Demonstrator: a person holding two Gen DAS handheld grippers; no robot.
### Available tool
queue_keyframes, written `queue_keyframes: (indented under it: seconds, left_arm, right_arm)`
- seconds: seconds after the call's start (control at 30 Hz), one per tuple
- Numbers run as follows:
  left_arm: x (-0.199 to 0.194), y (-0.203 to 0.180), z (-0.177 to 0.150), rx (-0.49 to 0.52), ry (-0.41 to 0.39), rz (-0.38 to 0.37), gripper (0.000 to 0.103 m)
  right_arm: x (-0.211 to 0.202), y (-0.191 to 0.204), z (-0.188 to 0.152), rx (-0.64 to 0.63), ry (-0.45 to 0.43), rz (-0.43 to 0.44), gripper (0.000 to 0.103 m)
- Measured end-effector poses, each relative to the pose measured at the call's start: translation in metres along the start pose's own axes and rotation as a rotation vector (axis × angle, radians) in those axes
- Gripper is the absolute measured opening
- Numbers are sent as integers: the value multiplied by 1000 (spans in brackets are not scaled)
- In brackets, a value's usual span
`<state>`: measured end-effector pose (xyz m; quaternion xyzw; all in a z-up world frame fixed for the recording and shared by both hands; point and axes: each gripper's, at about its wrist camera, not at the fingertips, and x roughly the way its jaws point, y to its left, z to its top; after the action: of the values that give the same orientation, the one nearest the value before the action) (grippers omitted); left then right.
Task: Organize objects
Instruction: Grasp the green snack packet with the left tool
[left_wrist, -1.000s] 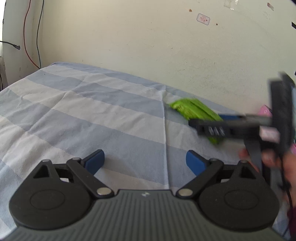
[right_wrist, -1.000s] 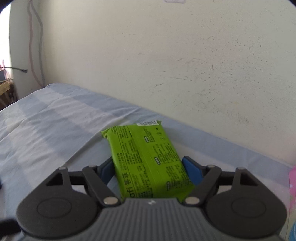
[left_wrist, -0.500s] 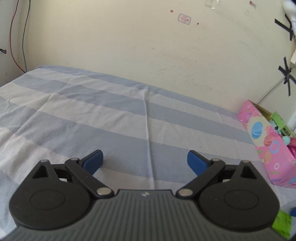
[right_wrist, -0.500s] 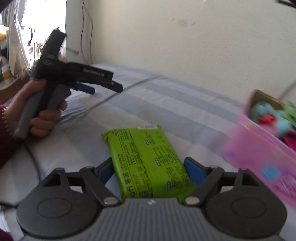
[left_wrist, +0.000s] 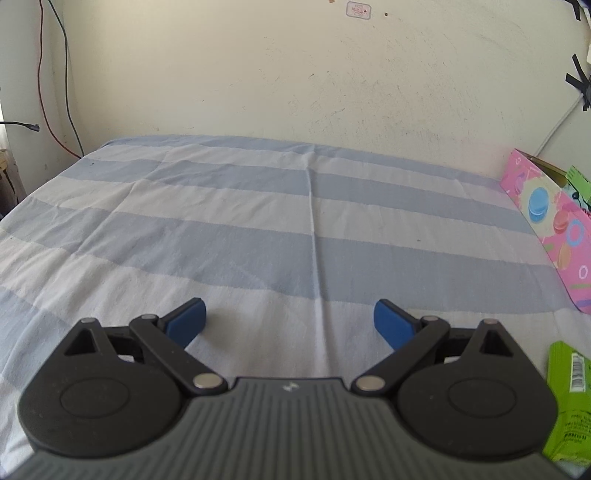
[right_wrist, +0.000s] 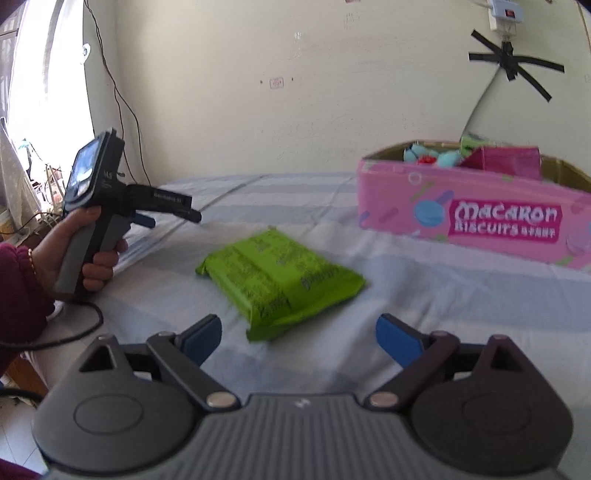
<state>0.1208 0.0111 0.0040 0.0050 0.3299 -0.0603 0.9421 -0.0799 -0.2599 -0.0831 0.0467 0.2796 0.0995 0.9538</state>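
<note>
Both my grippers are spread wide, nothing between the pads. Right gripper (right_wrist: 299, 332) hovers just near of the green packet (right_wrist: 280, 280), which lies flat on the bed, skewed, clear of both fingers. Open sheet all round it: far side runs to the pink biscuit box (right_wrist: 461, 218), left side to my left hand (right_wrist: 85, 254) on the other tool's grip.

Left gripper (left_wrist: 290, 321) sits low over bare striped sheet (left_wrist: 258, 221), free room ahead up to the wall (left_wrist: 277, 81). Green packet edge (left_wrist: 567, 402) shows at its near right, beside the gripper body.

Box stands open on the right, by the wall. Inside: something teal and plush (right_wrist: 432, 155), a magenta carton (right_wrist: 506, 160), a green bit behind; can't identify further.

Bed edge drops off at left; cables (left_wrist: 55, 92) hang down the left wall corner, black tape cross (right_wrist: 513, 62) on the wall above the box.
</note>
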Motion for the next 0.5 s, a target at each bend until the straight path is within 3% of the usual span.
queue_keyframes:
  seconds: [0.5]
  left_arm:
    - [0,-5,-1,21,18,25,103]
  right_arm:
    - [-4,12,-19,-59,-33,-39,100]
